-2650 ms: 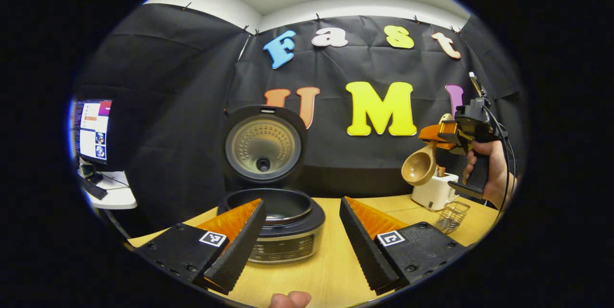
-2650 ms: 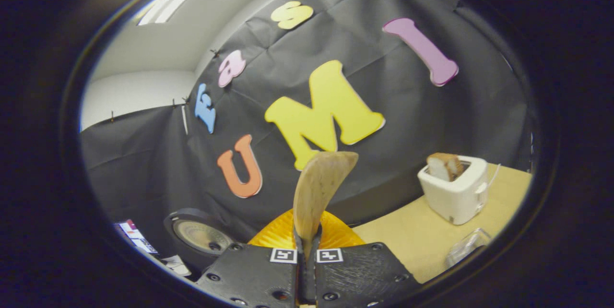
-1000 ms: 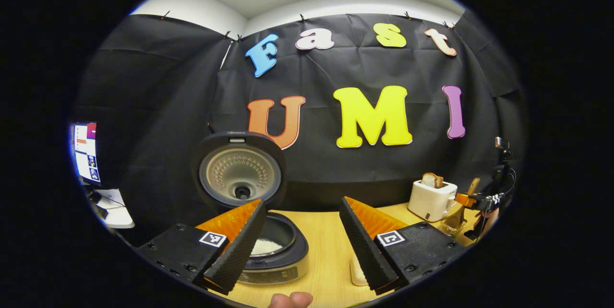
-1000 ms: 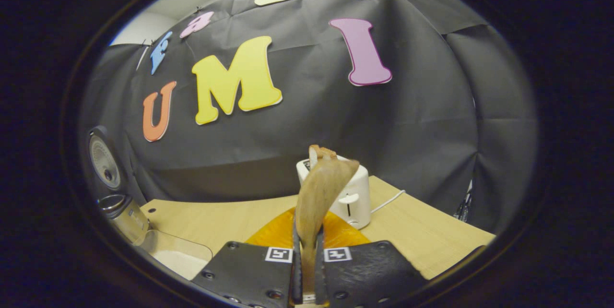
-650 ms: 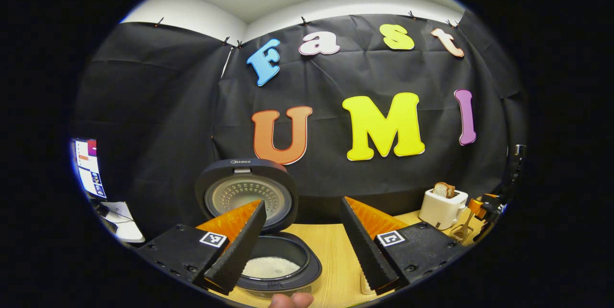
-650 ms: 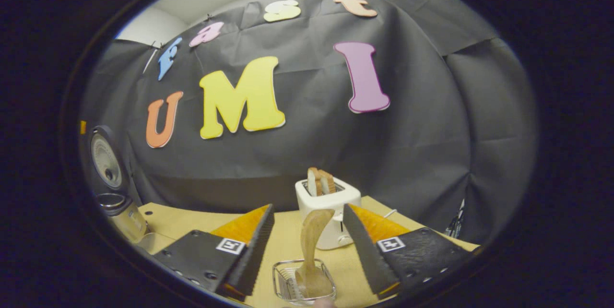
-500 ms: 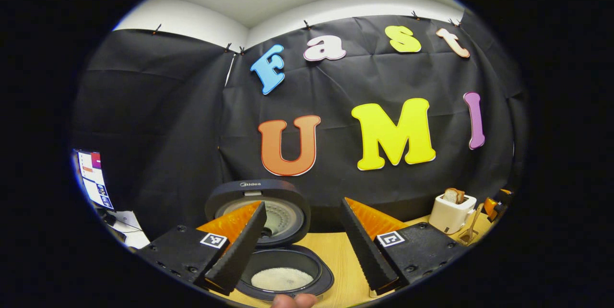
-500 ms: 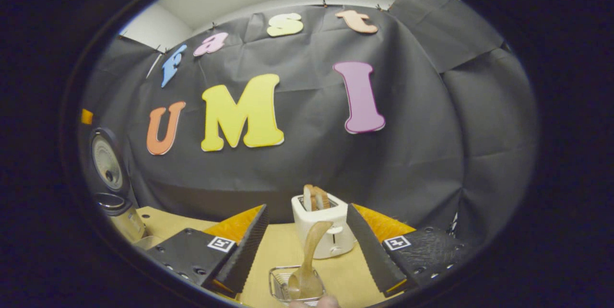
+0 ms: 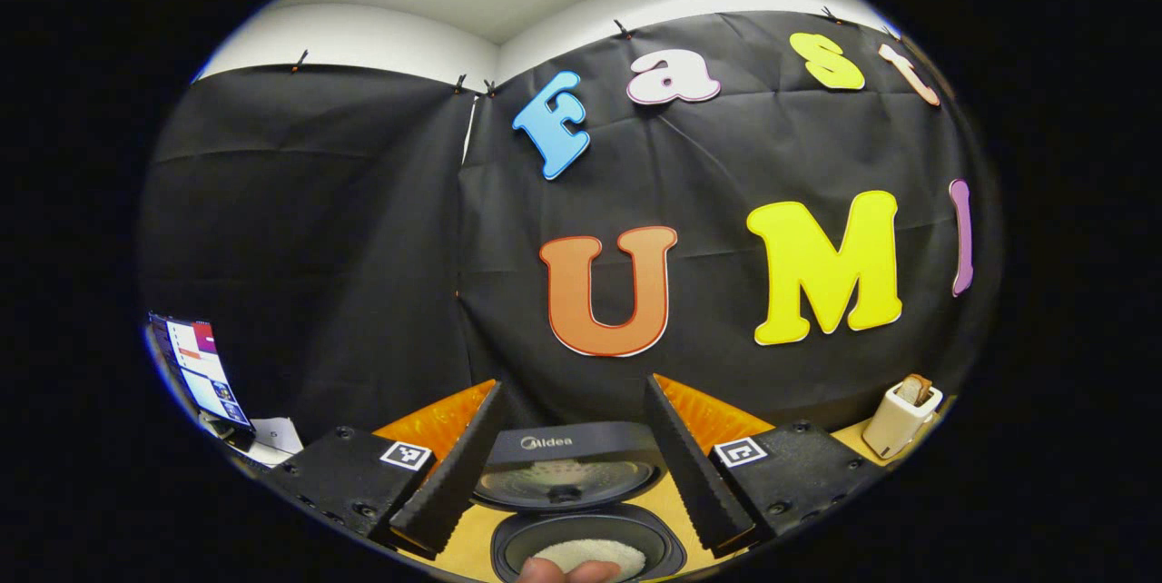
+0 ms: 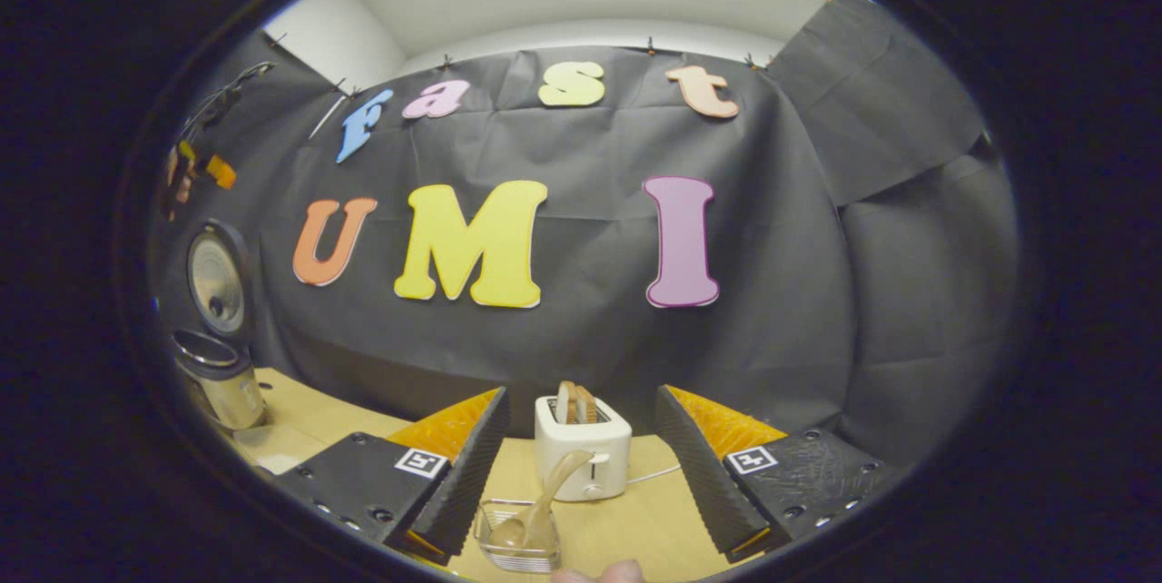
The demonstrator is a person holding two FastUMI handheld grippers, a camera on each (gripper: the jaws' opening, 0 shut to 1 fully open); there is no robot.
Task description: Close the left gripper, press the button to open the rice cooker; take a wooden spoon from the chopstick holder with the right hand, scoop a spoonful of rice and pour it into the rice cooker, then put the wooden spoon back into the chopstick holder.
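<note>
The wooden spoon (image 10: 545,497) stands bowl-down in the wire chopstick holder (image 10: 519,539) on the table, in front of my right gripper (image 10: 581,392), which is open and apart from it. In the right gripper view the rice cooker (image 10: 216,356) stands at the far left with its lid up. My left gripper (image 9: 572,383) is open, and between its fingers I look down on the cooker's raised lid (image 9: 567,465) and the white rice (image 9: 588,554) in the pot. Far off at the upper left of the right gripper view hangs the left gripper (image 10: 195,170).
A white toaster (image 10: 581,447) with bread slices stands just behind the holder, near the wall; it also sits at the right edge as the toaster (image 9: 899,415). A monitor (image 9: 200,370) is at the far left. A fingertip (image 9: 567,572) shows at the bottom edge.
My right gripper set the spoon into the holder, opened and drew back. My left gripper stayed open and swung towards the cooker, which now lies right between its fingers.
</note>
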